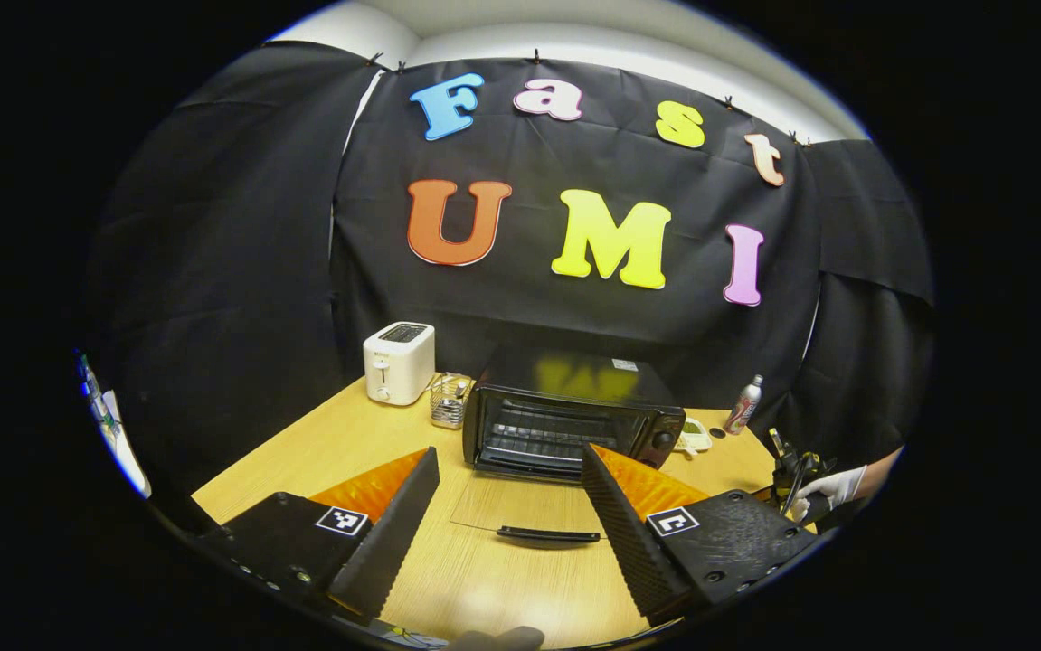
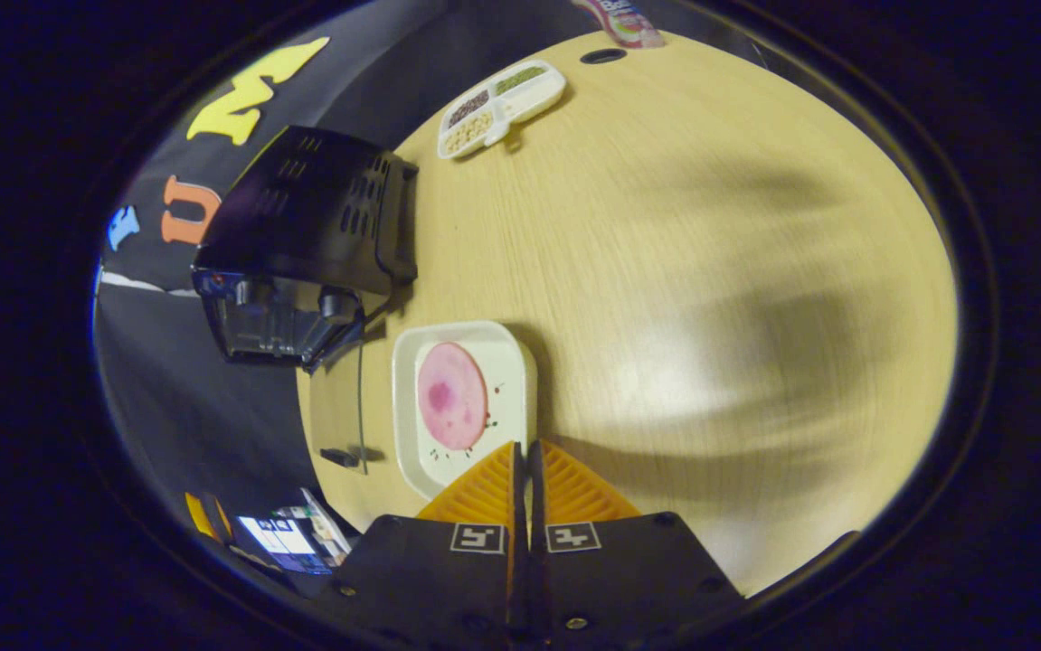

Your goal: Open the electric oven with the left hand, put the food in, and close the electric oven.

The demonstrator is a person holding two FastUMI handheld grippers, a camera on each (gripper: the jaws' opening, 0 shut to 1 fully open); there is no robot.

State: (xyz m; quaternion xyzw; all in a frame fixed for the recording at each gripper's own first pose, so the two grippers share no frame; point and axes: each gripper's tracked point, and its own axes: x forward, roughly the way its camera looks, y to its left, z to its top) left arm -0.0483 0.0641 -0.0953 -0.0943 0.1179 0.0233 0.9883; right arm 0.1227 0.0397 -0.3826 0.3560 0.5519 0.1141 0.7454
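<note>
Oven (image 1: pixel 565 420) door (image 1: pixel 520 506) down, left tool (image 1: pixel 509 493) wide; right tool (image 2: pixel 526 470) pinches the tray (image 2: pixel 461 402) rim: best carried level toward the rack.

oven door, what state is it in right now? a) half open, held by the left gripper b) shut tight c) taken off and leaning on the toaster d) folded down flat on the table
d: in the left gripper view the oven door lies flat on the table in front of the oven, its rack showing, and the left gripper is open with its fingers either side of the door, not gripping it.
</note>
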